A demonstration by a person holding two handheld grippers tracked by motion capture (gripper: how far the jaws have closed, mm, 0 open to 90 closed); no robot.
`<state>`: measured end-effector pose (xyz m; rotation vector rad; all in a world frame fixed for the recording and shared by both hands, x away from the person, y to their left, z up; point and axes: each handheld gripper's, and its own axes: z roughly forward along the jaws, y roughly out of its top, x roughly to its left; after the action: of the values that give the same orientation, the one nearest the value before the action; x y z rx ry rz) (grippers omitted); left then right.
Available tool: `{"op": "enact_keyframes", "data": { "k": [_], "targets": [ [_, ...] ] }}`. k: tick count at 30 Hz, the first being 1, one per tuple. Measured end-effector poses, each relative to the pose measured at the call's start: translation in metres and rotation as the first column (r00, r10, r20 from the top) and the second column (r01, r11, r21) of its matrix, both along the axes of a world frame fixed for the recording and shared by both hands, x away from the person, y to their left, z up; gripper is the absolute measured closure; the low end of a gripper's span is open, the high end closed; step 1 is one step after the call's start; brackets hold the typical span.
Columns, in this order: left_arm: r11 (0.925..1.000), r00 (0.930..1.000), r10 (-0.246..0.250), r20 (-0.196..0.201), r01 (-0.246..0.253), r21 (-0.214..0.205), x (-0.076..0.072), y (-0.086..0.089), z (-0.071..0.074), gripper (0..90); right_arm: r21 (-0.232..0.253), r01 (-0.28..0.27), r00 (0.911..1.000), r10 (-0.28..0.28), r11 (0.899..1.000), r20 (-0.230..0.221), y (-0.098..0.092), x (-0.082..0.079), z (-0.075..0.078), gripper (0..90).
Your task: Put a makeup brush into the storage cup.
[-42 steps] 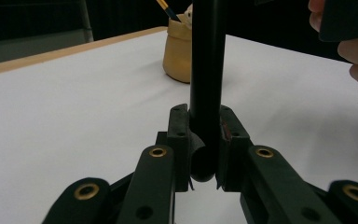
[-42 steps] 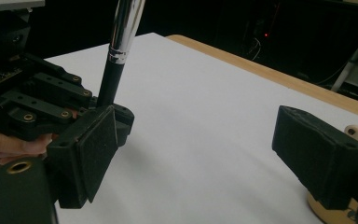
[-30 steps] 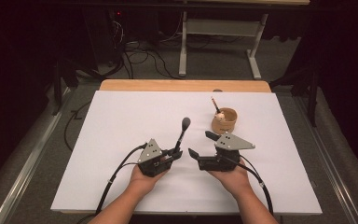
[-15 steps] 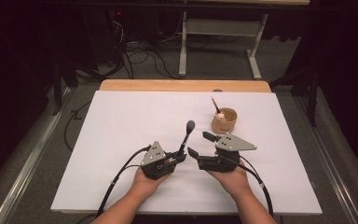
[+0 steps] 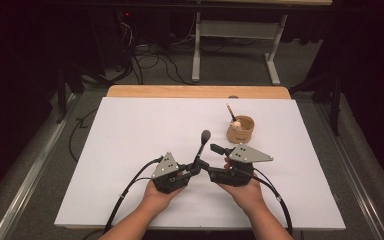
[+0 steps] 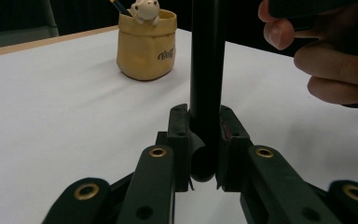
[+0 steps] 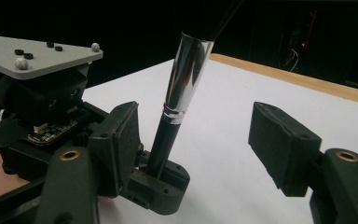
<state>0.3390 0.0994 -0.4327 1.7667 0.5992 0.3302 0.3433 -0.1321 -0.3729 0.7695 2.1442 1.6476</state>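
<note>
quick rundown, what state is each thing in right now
makeup brush: upright, clamped at its handle base
left gripper: shut on the brush handle
right gripper: open, fingers either side of the brush, just been closing
yellow cup: upright on the table, a pencil standing in it

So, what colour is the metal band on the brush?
Shiny silver ferrule above a black handle; right gripper view.

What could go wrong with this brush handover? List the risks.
1. The left gripper clamps the makeup brush only at the very base of its handle, so it could tip or pivot.
2. The right gripper has just been closing, its pads not yet on the brush; an off-centre close could knock it askew or strike the left gripper.
3. The cup stands close behind; a swing could topple it.
</note>
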Motion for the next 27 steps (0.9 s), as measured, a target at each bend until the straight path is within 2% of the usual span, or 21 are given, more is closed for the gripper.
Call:
{"op": "enact_keyframes", "data": {
  "k": [11,27],
  "targets": [
    [1.0000,0.9999,-0.009,-0.013,0.009,-0.002,-0.0004,-0.0009,-0.0013,78.6,0.015,-0.002,0.9999,0.002,1.000,-0.013,0.0021,0.0018,-0.0021,40.9],
    [0.9997,0.9998,-0.018,-0.006,0.018,-0.015,-0.0009,-0.0007,-0.0003,78.6,0.045,-0.016,0.9997,0.017,0.999,-0.015,0.0049,0.0006,-0.0025,49.7]
  ]
}}
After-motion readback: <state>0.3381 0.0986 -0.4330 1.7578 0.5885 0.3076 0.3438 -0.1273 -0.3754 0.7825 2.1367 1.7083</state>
